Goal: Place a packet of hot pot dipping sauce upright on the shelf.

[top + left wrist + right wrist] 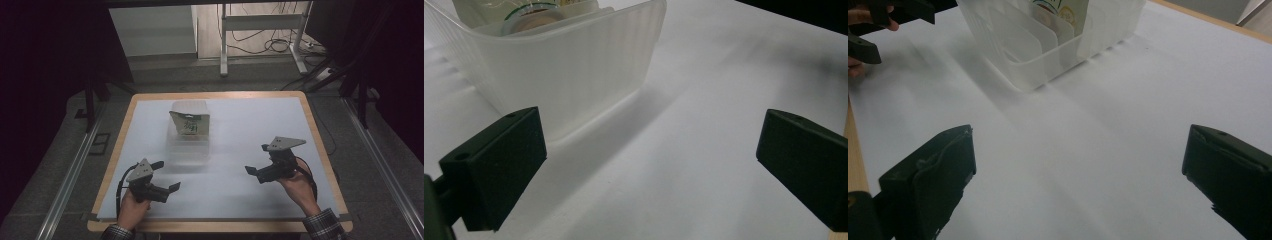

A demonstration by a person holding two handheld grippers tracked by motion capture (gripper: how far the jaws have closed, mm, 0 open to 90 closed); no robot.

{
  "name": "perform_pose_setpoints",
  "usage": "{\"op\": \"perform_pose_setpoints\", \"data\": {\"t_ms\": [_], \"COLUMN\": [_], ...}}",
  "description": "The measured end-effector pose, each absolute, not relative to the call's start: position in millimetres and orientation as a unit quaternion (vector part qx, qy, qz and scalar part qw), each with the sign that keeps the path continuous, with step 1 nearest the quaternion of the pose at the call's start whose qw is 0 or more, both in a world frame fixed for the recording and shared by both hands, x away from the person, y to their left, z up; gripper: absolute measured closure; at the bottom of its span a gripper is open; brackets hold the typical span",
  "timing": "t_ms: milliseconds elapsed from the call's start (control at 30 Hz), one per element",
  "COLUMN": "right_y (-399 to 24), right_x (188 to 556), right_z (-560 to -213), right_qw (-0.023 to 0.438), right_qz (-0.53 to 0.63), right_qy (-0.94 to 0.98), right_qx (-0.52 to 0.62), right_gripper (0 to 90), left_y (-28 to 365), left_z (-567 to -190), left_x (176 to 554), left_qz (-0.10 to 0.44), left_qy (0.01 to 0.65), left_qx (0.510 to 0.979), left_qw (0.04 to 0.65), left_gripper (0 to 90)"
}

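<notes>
A frosted, translucent plastic bin with inner dividers stood on the white table mat, its long axis running away from the person, and everything else is placed against it here. A white-and-green printed packet stood upright in the bin's far end, leaning a little; the near compartments looked empty, though the frosted walls made that hard to confirm. The left gripper hovered just off the bin's near left corner, its jaws spread wide with nothing between them; in the left gripper view the bin's near wall rose close ahead and to the left of the line between the jaws, so the bin lay forward and slightly off-axis from that gripper. The right gripper, also spread wide and empty, hung well to the right of the bin's near end, pointing back toward it; in the right gripper view the bin sat farther off across bare mat. Judged from this, the left gripper was the nearer one, and a grasp on the bin's near wall would have called for only a short advance and a small turn toward the bin.
</notes>
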State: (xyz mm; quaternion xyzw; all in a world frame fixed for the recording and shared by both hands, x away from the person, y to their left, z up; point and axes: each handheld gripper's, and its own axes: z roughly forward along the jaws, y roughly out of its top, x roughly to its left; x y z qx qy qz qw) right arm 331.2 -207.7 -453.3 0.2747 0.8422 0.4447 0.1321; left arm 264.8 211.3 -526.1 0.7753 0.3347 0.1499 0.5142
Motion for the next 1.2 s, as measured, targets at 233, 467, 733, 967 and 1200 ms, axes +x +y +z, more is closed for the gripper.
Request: {"op": "perform_pose_setpoints", "data": {"t_ms": [233, 467, 733, 967, 1200], "right_y": [-218.5, -234.5, -256.1, -270.7, -286.9], "right_x": [319.9, 309.4, 301.8, 296.9, 291.6], "right_z": [-451.9, -456.8, -462.1, -467.1, -471.6], "right_qw": [0.145, 0.148, 0.159, 0.167, 0.182], "right_qz": [0.448, 0.452, 0.449, 0.442, 0.427], "right_qy": [0.836, 0.829, 0.819, 0.814, 0.811], "right_qx": [0.281, 0.294, 0.319, 0.338, 0.355], "right_gripper": [1.9, 3.4, 3.4, 3.0, 2.5], "left_y": [210.7, 209.6, 208.0, 207.6, 207.2], "left_z": [-526.2, -526.3, -526.9, -526.8, -526.8], "left_x": [264.7, 264.6, 264.8, 264.5, 264.2], "left_qz": [0.151, 0.151, 0.153, 0.155, 0.157], "left_qy": [0.334, 0.333, 0.331, 0.329, 0.327], "left_qx": [0.777, 0.778, 0.782, 0.782, 0.783], "left_qw": [0.512, 0.510, 0.506, 0.505, 0.506], "left_gripper": [0.0, 0.0, 0.0, 0.0, 0.0]}}
